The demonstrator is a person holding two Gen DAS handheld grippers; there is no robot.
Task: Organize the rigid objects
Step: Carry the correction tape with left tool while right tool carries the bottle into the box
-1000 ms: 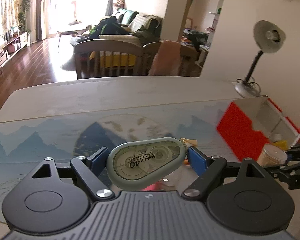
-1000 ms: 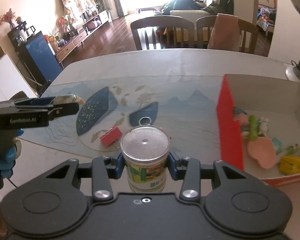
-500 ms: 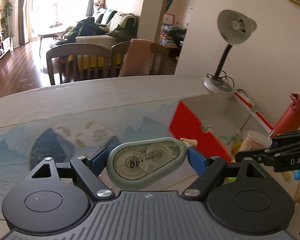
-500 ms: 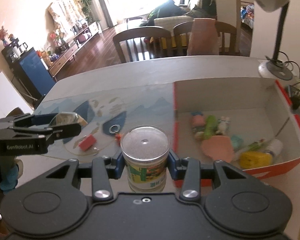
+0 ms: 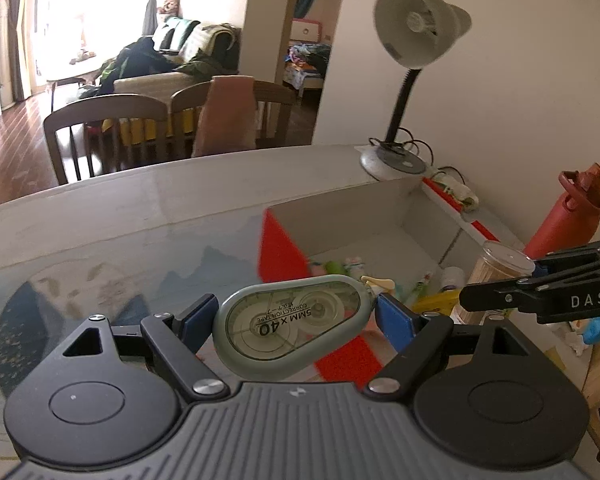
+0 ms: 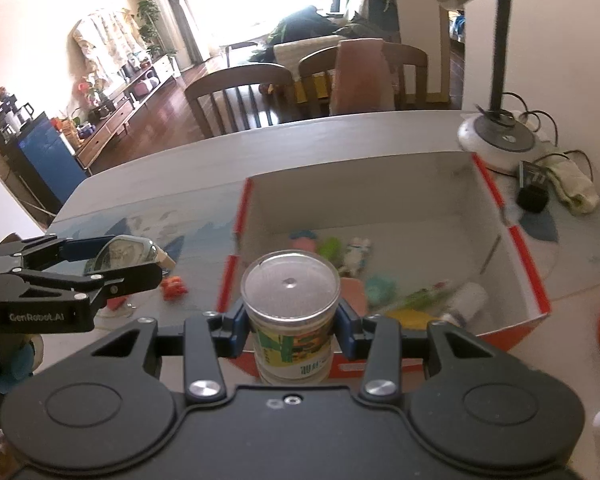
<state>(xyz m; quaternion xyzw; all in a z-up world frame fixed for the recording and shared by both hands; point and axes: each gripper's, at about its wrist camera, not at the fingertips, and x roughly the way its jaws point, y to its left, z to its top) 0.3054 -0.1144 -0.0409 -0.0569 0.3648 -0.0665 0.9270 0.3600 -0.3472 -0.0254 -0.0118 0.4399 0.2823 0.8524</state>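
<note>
While both loads have travelled across the tabletop (image 6: 148, 168) toward the red-and-white cardboard box (image 6: 512, 256), left gripper (image 5: 296, 316) jaws pinch the grey-green correction tape dispenser (image 5: 290, 322); right gripper (image 6: 292, 320) jaws pinch the clear-lidded cylindrical jar (image 6: 291, 308); deposit appears imminent.

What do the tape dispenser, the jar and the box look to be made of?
Tape dispenser: plastic, by the look; a matte grey-green rim around a clear window that shows the reels.
Jar: clear, glossy wall and lid, plastic or glass; printed paper label.
Box: cardboard, it seems; thin flat walls, red outside, matte white inside, with folded corners.
</note>
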